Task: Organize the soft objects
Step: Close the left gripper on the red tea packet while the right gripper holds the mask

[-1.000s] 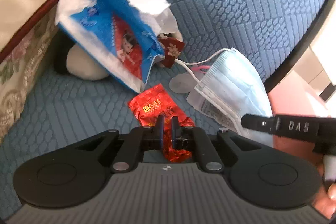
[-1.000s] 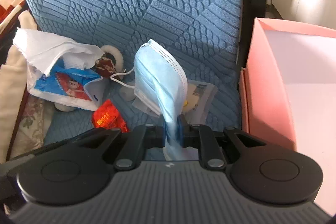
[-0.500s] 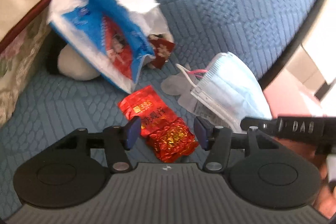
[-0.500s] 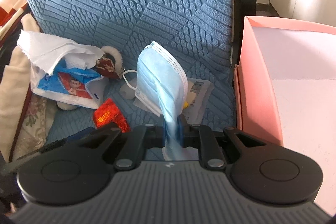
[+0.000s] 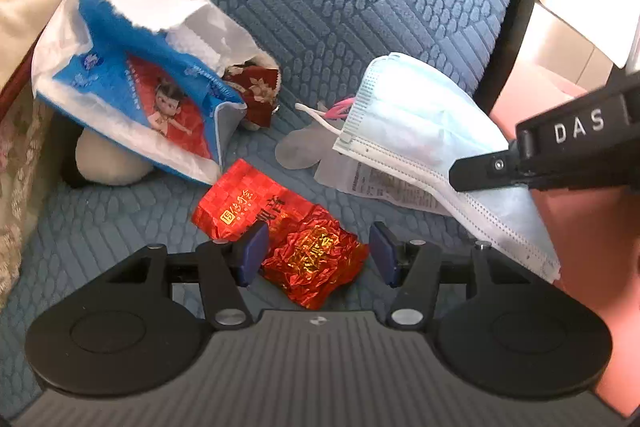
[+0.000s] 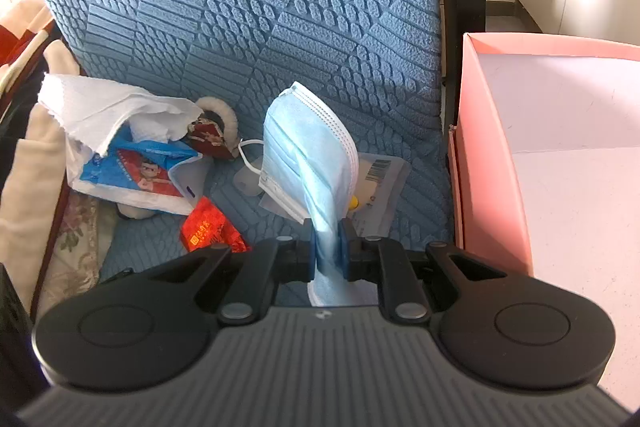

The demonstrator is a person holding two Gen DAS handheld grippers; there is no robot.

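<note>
My left gripper [image 5: 316,255] is open, its fingers on either side of a red foil packet [image 5: 280,231] that lies on the blue quilted seat [image 5: 360,7]. My right gripper [image 6: 328,251] is shut on a light blue face mask [image 6: 308,155] and holds it up above the seat; the mask also shows in the left wrist view [image 5: 420,131], with the right gripper's finger [image 5: 560,147] on it. A blue and white tissue pack [image 5: 132,95] with loose tissue lies at the left. The red packet also shows in the right wrist view [image 6: 208,227].
An open pink box [image 6: 492,167] stands right of the seat. A clear wrapper with a barcode [image 6: 380,179] lies under the mask. A small plush toy [image 5: 108,163] sits under the tissue pack. Floral and cream fabric [image 5: 20,147] lies at the left edge.
My left gripper opened and released the red packet, which now lies on the seat between its fingers. My right gripper drew back a little with the mask.
</note>
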